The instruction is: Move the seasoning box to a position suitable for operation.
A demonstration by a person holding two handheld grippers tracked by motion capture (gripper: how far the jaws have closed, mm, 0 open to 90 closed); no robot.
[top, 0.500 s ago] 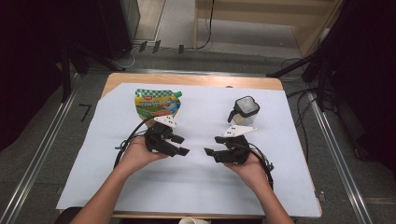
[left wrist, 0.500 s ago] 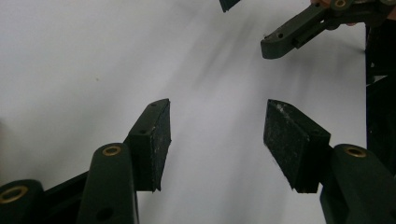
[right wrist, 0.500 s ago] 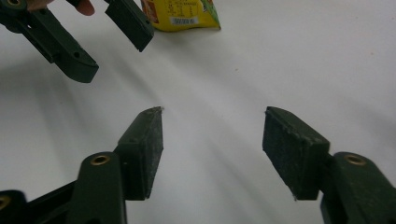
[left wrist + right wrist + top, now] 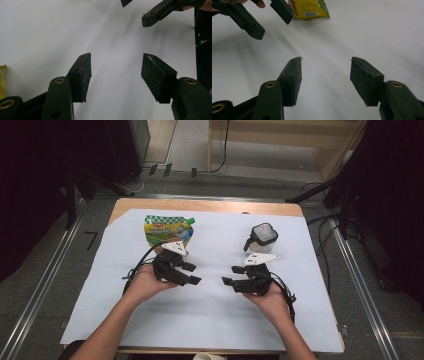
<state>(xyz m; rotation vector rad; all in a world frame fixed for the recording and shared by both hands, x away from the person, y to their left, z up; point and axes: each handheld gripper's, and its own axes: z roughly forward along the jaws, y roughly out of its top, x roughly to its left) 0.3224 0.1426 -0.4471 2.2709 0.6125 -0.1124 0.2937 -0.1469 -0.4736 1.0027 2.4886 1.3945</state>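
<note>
Little differs from half a second ago: both grippers hover mid-frame, facing each other. The left gripper (image 4: pixel 192 273) and right gripper (image 4: pixel 229 282) keep their jaws spread, holding nothing. The green pouch (image 4: pixel 167 230) (upper left) and lidded jar (image 4: pixel 263 237) stay put, behind them.

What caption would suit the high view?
Two hand-held grippers, left and right, open above a white sheet, pouch and jug beyond.
</note>
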